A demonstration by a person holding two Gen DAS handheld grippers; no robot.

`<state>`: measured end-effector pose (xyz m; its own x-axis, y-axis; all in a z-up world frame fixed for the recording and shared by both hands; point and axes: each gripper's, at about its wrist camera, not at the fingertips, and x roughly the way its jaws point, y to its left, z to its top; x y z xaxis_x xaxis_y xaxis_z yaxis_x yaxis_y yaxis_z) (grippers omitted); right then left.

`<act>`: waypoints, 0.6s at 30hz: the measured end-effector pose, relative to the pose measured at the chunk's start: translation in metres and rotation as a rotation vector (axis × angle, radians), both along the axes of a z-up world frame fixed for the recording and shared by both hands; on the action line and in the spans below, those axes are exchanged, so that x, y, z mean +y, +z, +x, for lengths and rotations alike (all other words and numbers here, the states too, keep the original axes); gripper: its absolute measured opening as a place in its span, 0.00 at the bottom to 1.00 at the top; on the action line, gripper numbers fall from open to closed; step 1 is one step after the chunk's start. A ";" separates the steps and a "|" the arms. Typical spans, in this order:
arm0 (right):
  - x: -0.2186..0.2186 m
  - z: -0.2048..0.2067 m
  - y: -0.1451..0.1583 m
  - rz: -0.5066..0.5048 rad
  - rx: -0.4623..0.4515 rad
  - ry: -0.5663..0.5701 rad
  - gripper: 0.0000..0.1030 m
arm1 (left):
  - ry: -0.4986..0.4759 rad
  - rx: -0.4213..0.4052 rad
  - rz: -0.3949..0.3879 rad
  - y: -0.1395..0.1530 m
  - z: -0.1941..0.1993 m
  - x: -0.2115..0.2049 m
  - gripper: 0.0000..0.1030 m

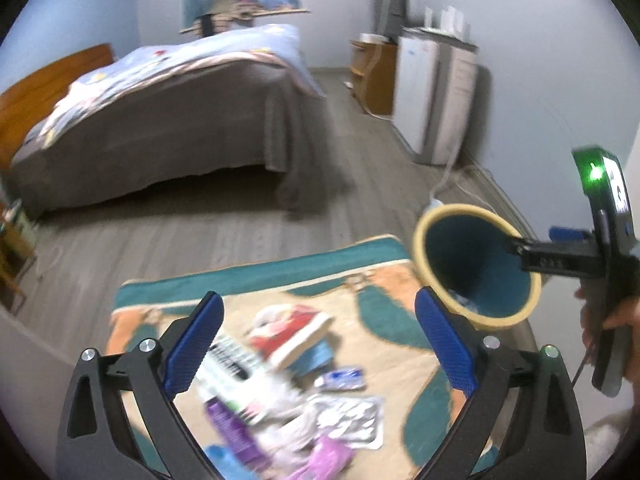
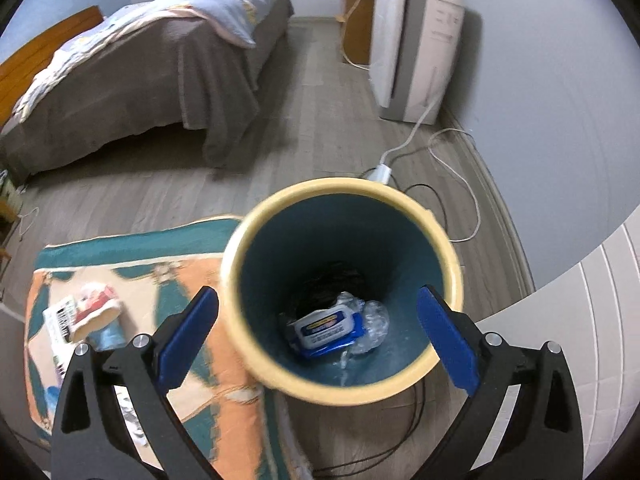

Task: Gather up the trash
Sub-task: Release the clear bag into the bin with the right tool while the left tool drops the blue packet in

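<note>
My left tongs [image 1: 318, 340] gape empty over blurred wrappers [image 1: 296, 392] on the rug [image 1: 384, 280], labels unreadable. My right tongs [image 2: 318, 336] hang released above the bin [image 2: 444, 248], which holds a blue wipes pack [image 2: 326, 326] beside crumpled clear plastic; bed [image 2: 132, 76] beyond.

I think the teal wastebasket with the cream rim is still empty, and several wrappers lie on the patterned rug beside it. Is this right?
Not quite: the teal wastebasket with the cream rim is not empty. The right wrist view shows a blue and white packet and crumpled clear plastic at its bottom. The rest holds: several wrappers lie on the patterned rug beside it.
</note>
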<state>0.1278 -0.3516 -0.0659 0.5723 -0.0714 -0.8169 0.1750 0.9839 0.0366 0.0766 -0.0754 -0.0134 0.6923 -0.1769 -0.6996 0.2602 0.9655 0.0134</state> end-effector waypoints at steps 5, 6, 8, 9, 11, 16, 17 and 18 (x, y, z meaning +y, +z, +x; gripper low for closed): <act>0.034 -0.015 0.013 0.030 -0.013 0.036 0.94 | 0.080 -0.009 -0.021 0.013 -0.022 0.050 0.93; 0.043 -0.018 0.015 0.032 -0.015 0.048 0.94 | 0.096 -0.009 -0.028 0.014 -0.027 0.060 0.93; 0.062 -0.023 0.019 0.028 -0.019 0.076 0.94 | 0.124 -0.006 -0.041 0.015 -0.034 0.077 0.94; 0.067 -0.024 0.019 0.025 -0.018 0.085 0.94 | 0.140 -0.004 -0.046 0.014 -0.038 0.086 0.94; 0.081 -0.027 0.020 0.014 -0.014 0.106 0.94 | 0.167 -0.002 -0.049 0.012 -0.044 0.100 0.94; 0.117 -0.034 0.020 0.029 0.009 0.147 0.94 | 0.216 -0.001 -0.027 -0.002 -0.057 0.135 0.94; 0.127 -0.035 0.020 0.019 0.010 0.161 0.94 | 0.227 0.011 -0.030 -0.009 -0.059 0.143 0.94; 0.132 -0.037 0.019 0.012 0.012 0.170 0.94 | 0.234 0.021 -0.032 -0.013 -0.059 0.147 0.94</act>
